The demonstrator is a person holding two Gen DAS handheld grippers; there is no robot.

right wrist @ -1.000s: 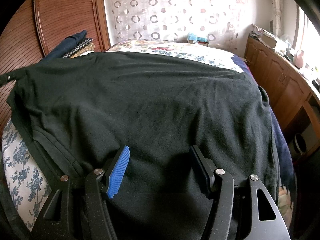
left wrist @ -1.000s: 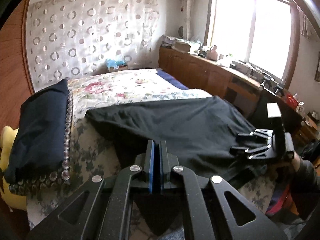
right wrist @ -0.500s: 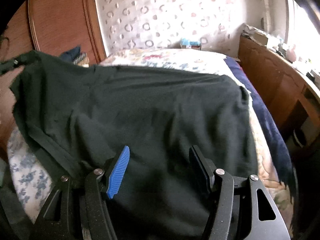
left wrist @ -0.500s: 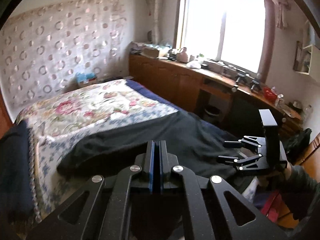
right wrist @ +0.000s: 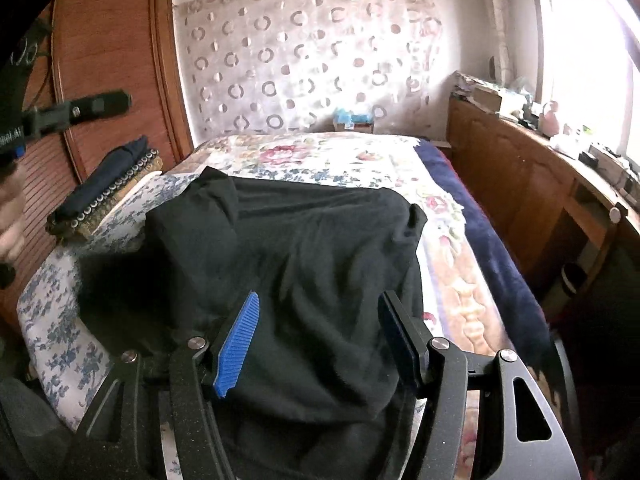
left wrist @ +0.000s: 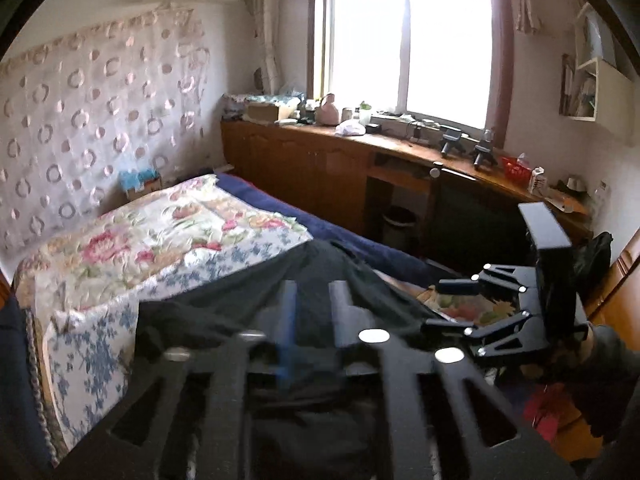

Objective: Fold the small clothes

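A black garment (right wrist: 304,248) lay loosely folded on the floral bed (right wrist: 340,160) — left gripper (left wrist: 314,312) just opening, empty, right gripper (right wrist: 320,340) wide; smoothing seemed next.

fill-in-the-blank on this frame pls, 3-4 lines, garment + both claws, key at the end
1. The garment lying on the bed is ____ in colour.
2. The right claw has its jaws ____, with the garment's cloth lying between them, not pinched.
3. The left claw has just been ____ its jaws, and no cloth is caught between them.
4. Beside the garment, by the wooden panel, lies a ____ stack of dark blue cloth.

Missing words: black; open; opening; folded
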